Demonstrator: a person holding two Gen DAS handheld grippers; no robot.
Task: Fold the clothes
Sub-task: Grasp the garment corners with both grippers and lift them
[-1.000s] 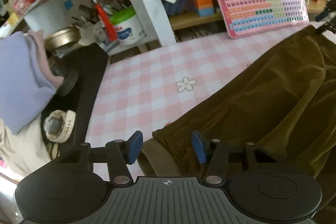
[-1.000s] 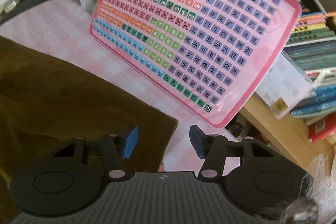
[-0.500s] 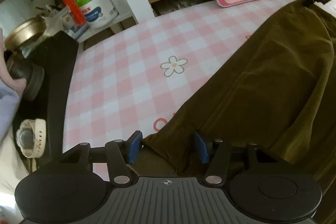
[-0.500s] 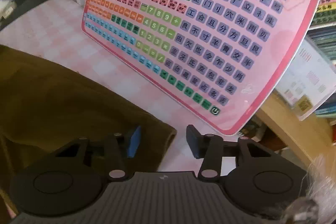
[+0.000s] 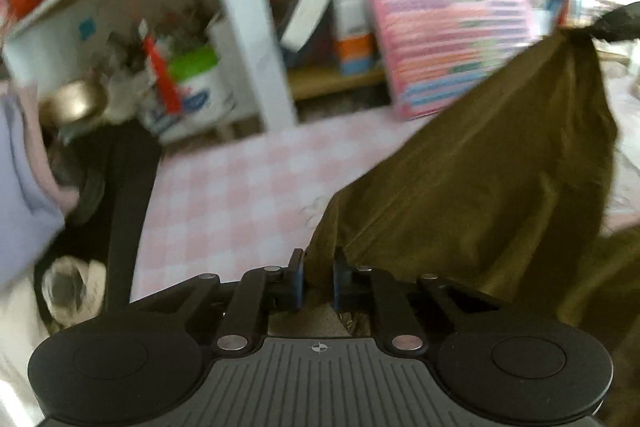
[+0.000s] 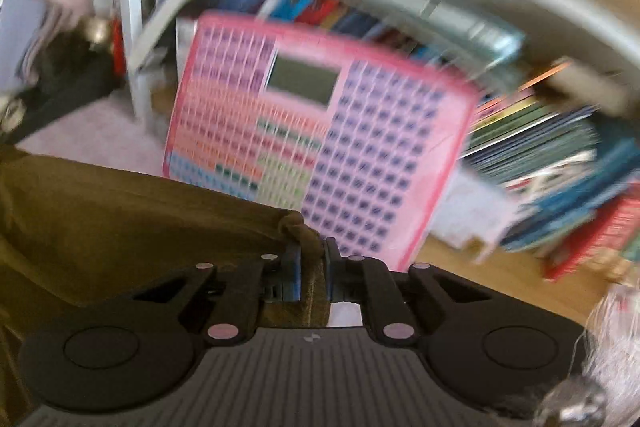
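Pink-and-white checked cloth covers the worktop (image 5: 240,187), on which the lower part of an olive-brown garment (image 5: 480,195) is draped from about 3 to 5 o'clock in the left wrist view. The garment is stretched between the two tools and lifted into a ridge. A pink keyboard-style learning board (image 6: 320,131) is propped against the bookshelf (image 6: 560,147) at 12 o'clock in the right wrist view, behind the cloth edge. A white tub with a green lid (image 5: 192,95) is seen at 10 o'clock on the left, though blur leaves its contents unclear.

The left tool (image 5: 318,279) has just been closing, and its blue pads are now pressed on a corner of the garment. The right tool (image 6: 312,271) has likewise just been closing and is clamped on a bunched edge of the same garment.
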